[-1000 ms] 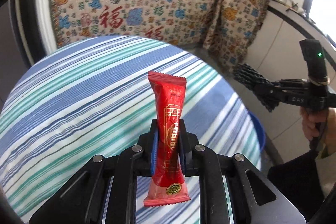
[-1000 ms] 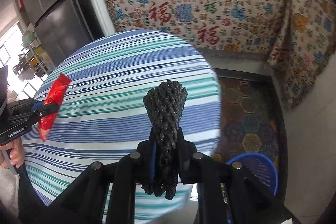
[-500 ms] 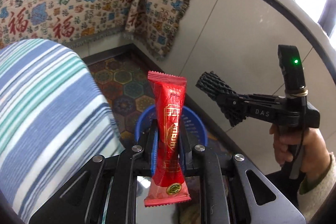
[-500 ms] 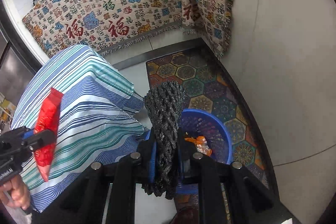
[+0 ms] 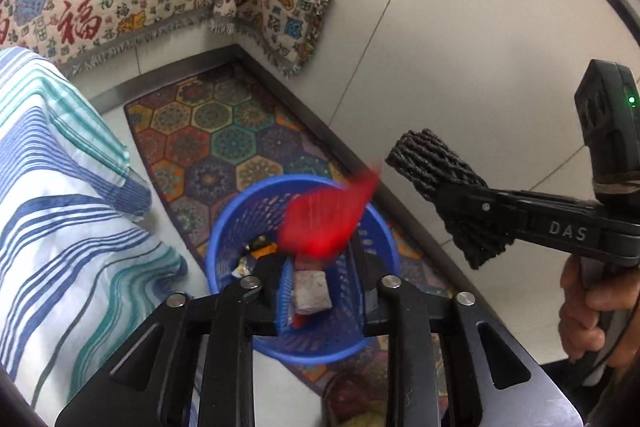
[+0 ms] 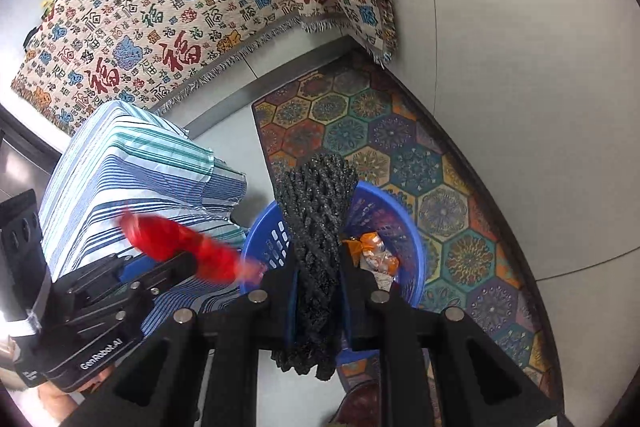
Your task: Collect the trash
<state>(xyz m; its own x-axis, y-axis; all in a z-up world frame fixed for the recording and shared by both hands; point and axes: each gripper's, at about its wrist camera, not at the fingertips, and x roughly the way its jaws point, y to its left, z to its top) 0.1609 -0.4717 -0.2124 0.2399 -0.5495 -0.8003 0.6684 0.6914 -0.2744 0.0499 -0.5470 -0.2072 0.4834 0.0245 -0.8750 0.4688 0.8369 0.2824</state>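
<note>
A blue mesh basket (image 5: 222,227) (image 6: 417,247) with several wrappers in it stands on the floor below both grippers. My left gripper (image 5: 325,291) (image 6: 188,265) hangs over it and its jaws are opening. The red snack wrapper (image 5: 328,215) (image 6: 180,243) is a blur, tipped sideways at the fingertips over the basket's rim, and the pads no longer press on it. My right gripper (image 6: 318,283) (image 5: 444,197) is shut on a black foam net sleeve (image 6: 316,211) (image 5: 434,163), held upright over the basket's near rim.
A table under a blue and green striped cloth (image 5: 60,227) (image 6: 120,167) stands just left of the basket. A hexagon-patterned mat (image 5: 224,131) (image 6: 400,147) lies under it. A white wall (image 5: 460,47) runs along the right. A hand (image 5: 592,307) holds the right gripper's handle.
Both grippers swung from over the table, right and down to above the basket. The red wrapper, gripped upright before, has come loose from the left jaws and tips over, blurred.
</note>
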